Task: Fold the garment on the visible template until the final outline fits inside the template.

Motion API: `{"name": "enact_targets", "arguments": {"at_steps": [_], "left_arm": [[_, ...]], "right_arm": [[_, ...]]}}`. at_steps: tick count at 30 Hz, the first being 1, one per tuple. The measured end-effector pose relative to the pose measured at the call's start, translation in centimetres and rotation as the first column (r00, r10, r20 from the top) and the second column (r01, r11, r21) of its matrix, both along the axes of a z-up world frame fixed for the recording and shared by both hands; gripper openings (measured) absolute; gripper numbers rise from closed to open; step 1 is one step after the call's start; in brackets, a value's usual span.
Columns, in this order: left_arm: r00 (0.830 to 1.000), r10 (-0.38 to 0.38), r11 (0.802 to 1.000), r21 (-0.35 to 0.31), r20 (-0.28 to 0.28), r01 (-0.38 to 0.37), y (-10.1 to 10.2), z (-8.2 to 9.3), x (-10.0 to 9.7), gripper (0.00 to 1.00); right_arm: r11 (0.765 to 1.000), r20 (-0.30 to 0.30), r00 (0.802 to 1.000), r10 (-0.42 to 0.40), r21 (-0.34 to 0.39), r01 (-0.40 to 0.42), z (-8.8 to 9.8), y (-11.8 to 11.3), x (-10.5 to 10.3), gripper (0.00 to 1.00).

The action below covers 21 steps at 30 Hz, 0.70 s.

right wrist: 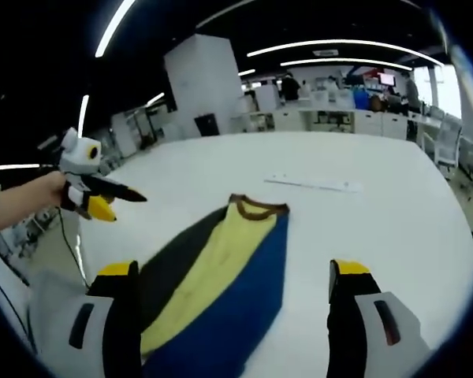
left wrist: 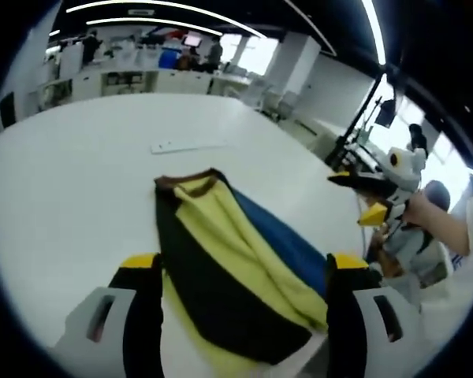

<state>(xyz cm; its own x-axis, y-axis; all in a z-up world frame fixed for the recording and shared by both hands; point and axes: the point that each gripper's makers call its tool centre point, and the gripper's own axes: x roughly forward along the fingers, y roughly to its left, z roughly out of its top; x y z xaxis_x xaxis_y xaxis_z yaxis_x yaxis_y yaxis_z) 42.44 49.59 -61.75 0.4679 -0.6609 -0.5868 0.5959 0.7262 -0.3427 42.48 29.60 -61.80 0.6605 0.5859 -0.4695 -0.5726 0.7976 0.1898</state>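
A garment [left wrist: 229,260] of yellow, black and blue panels with a brown collar lies folded into a long narrow shape on the white table [left wrist: 71,173]. Its collar end points away from me. My left gripper [left wrist: 243,264] hovers open above its near end, jaws wide apart, nothing between them. My right gripper [left wrist: 378,189] shows at the table's right edge, held by a hand. In the right gripper view the garment [right wrist: 221,291] lies between the wide-apart jaws of my open right gripper [right wrist: 232,272]. The left gripper [right wrist: 91,193] appears at the left in a hand.
A thin white strip [left wrist: 185,146] lies flat on the table beyond the collar, also seen as the strip [right wrist: 311,183]. Desks, shelves and people stand in the background office. A black stand [left wrist: 355,118] rises past the table's right edge.
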Motion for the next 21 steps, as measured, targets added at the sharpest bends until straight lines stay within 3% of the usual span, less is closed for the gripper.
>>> {"name": "enact_targets", "arguments": {"at_steps": [21], "left_arm": [[1.0, 0.013, 1.0, -0.01, 0.008, -0.013, 1.4, 0.6, -5.0, 0.9]], "right_arm": [[0.999, -0.027, 0.999, -0.035, 0.001, 0.035, -0.7, -1.6, -5.6, 1.0]]}}
